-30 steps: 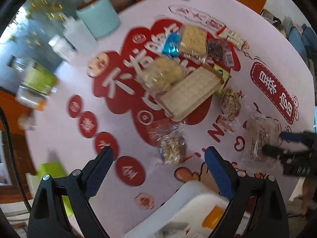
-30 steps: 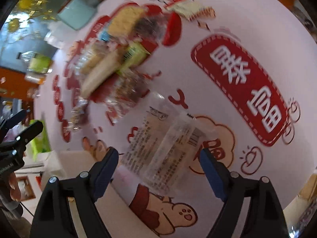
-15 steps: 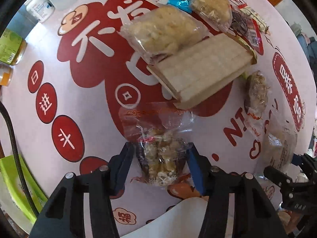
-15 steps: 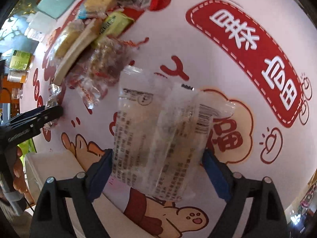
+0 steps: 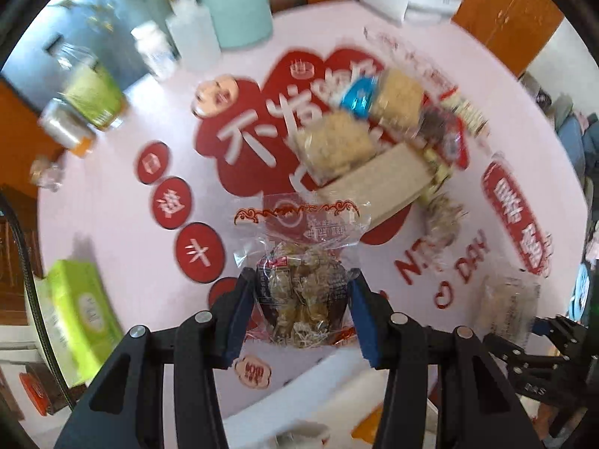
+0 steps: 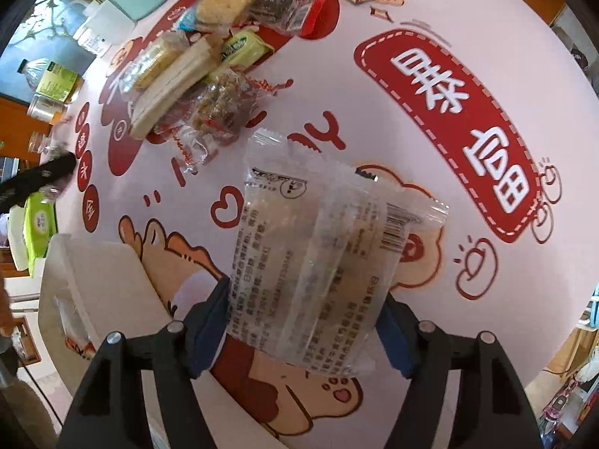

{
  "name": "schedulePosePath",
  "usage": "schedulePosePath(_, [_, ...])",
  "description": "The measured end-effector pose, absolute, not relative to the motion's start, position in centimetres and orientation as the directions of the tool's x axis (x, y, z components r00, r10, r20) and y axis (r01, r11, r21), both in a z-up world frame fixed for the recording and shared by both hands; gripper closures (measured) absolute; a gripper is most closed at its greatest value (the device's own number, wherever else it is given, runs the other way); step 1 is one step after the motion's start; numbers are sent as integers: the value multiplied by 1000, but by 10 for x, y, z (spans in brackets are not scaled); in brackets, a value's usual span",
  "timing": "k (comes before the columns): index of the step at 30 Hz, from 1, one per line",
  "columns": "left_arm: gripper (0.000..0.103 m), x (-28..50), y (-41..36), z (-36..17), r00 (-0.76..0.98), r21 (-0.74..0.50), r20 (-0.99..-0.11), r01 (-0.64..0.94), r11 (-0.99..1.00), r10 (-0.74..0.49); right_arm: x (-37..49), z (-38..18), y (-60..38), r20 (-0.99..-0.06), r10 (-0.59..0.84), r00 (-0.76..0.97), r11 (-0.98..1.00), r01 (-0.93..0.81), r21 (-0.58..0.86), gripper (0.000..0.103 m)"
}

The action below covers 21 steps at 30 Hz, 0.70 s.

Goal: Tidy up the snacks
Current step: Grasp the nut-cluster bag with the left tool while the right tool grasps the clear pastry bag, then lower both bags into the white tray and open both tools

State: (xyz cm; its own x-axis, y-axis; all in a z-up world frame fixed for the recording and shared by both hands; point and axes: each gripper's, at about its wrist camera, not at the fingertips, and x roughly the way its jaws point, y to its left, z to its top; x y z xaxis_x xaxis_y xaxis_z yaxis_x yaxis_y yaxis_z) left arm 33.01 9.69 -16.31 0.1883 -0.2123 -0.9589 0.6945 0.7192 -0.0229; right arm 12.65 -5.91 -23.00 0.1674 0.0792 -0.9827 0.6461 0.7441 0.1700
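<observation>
Left wrist view: the left gripper (image 5: 301,310) has a nut snack (image 5: 301,299) between its blue pads, which press on the packet's two sides and are closing a little further. The packet's clear sealed top sticks out beyond the fingertips, and the lower edge hangs between the fingers. Nearer than the fingers, under the wrist, lies the white bin (image 5: 337,404). The packet looks soft and slippery, so it could slide out if the hand swings fast, or the brittle filling could be crushed if the squeeze goes on. The snack pile (image 5: 374,157) lies well beyond the fingertips.

Right wrist view: the right gripper (image 6: 303,321) has a clear packet (image 6: 318,262) between its pads, and the jaws are closing on it; both pads touch its lower sides. Most of the packet reaches out past the fingertips, so it may tip or twist out of the pinch. The white bin (image 6: 97,280) sits left of the left finger. The left gripper (image 6: 33,183) shows further left, so the two could collide over the bin.
</observation>
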Motion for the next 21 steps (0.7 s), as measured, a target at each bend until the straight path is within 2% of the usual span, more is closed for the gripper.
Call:
schedulePosePath(6, [55, 273, 131, -86, 300, -3, -911, 682, 731, -283, 106, -190, -55, -967, 54, 250, 786, 587, 196, 32])
schedulePosePath(11, [55, 205, 169, -43, 373, -1, -880, 618, 786, -294, 90, -159, -50, -939, 62, 339, 843, 485, 231, 32])
schedulePosePath(21, [55, 73, 227, -33, 476, -41, -854, 336, 941, -207, 50, -101, -28, -870, 166, 464, 936, 204, 287, 32])
